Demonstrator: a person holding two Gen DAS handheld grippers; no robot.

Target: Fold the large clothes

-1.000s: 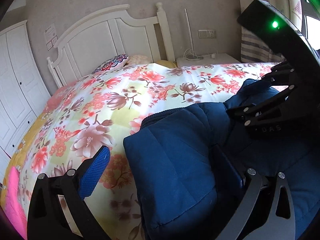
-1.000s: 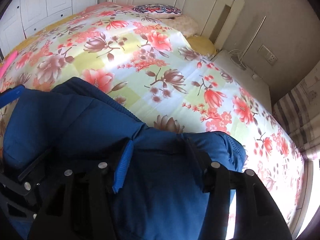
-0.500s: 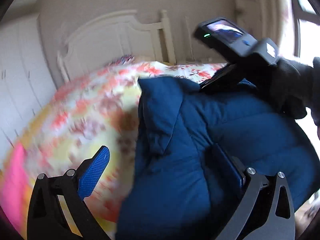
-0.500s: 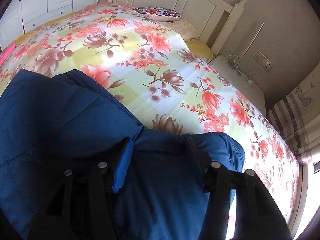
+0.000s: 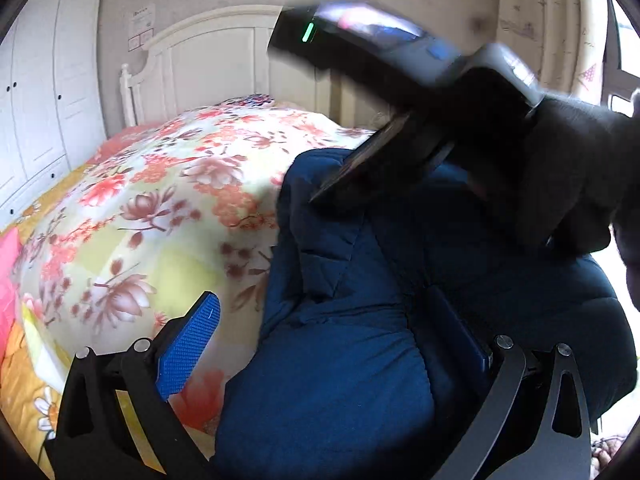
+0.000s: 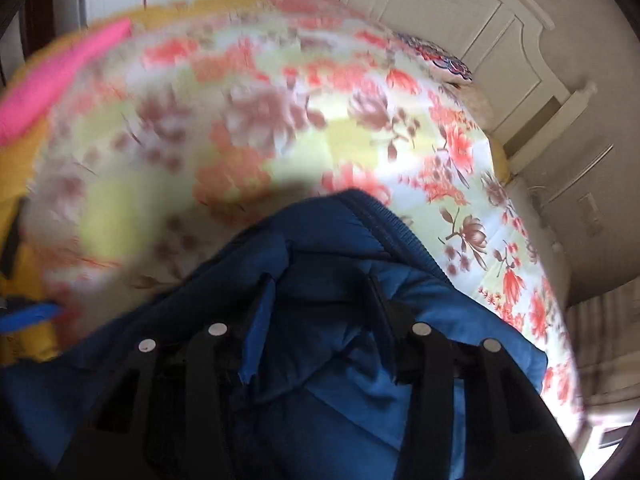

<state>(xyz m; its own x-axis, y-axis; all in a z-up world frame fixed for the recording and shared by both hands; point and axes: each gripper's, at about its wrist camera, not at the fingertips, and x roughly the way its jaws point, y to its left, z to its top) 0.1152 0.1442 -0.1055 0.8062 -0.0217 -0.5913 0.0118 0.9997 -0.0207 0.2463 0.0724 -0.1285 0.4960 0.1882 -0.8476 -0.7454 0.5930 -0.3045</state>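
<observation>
Right gripper (image 6: 316,320) pinches jacket (image 6: 340,248) edge.

Home bedroom: floral bedspread (image 5: 160,208), white headboard (image 5: 216,60), wardrobe (image 5: 44,92).

We count one padded dark-blue jacket (image 5: 332,380) on one floral-covered bed (image 5: 152,208), one white panelled wooden headboard (image 5: 216,60) behind that bed, one patterned pillow (image 6: 448,62) beside the headboard, and two black two-finger grippers: left (image 5: 332,336), right (image 6: 320,320).
</observation>
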